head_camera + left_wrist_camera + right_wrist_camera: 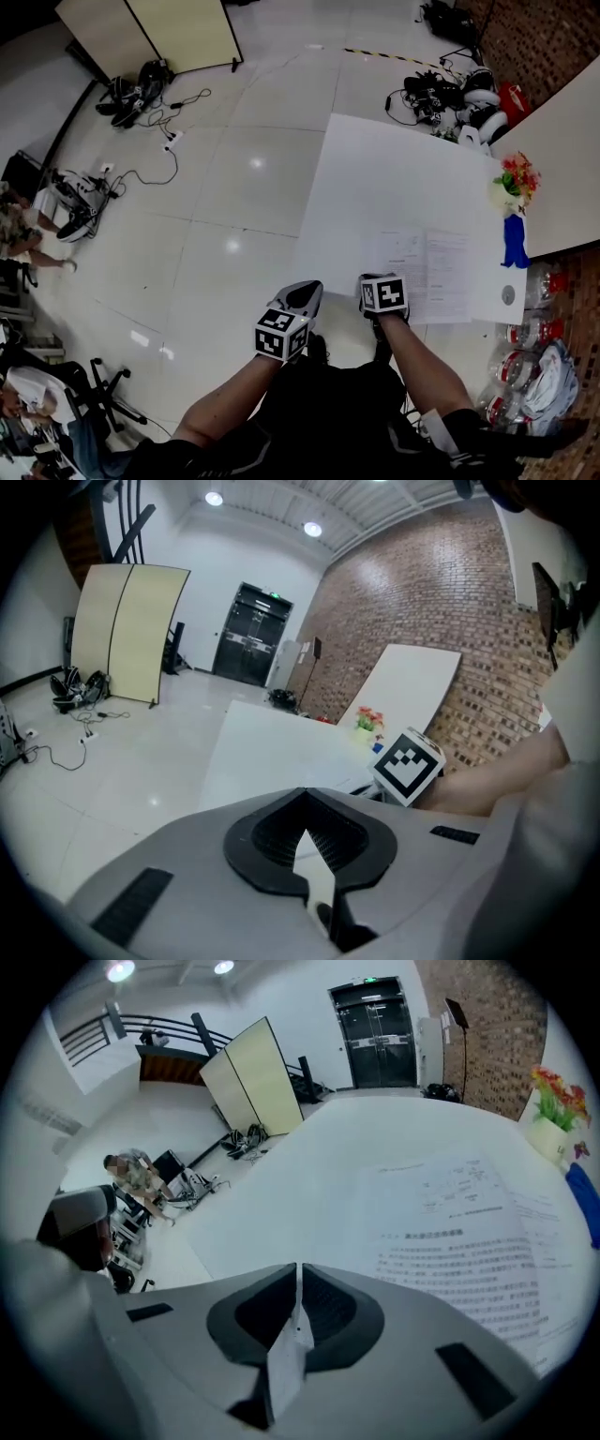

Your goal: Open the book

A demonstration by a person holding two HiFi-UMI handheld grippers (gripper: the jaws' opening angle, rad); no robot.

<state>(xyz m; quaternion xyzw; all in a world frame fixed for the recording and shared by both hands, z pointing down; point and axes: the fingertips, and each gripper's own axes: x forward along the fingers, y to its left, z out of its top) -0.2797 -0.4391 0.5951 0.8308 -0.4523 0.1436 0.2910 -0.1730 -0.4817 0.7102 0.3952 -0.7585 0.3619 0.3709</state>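
The book (pixel 427 277) lies open and flat near the front right of the white table (pixel 375 178), its printed pages facing up. In the right gripper view the pages (pixel 469 1232) spread just ahead and to the right of the jaws. My right gripper (pixel 375 286) hovers at the table's front edge by the book's left page, shut with nothing in it (pixel 298 1274). My left gripper (pixel 302 298) is off the table's front left corner, shut and empty too (pixel 303 799). From the left gripper view, the right gripper's marker cube (pixel 408 766) sits ahead to the right.
A vase of flowers (pixel 514 183), a blue object (pixel 513 242) and a small white disc (pixel 507 293) stand along the table's right side. Water bottles (pixel 530 333) lie on the floor beyond. Cables and gear (pixel 141 89) litter the floor; a folding screen (pixel 150 33) stands far left.
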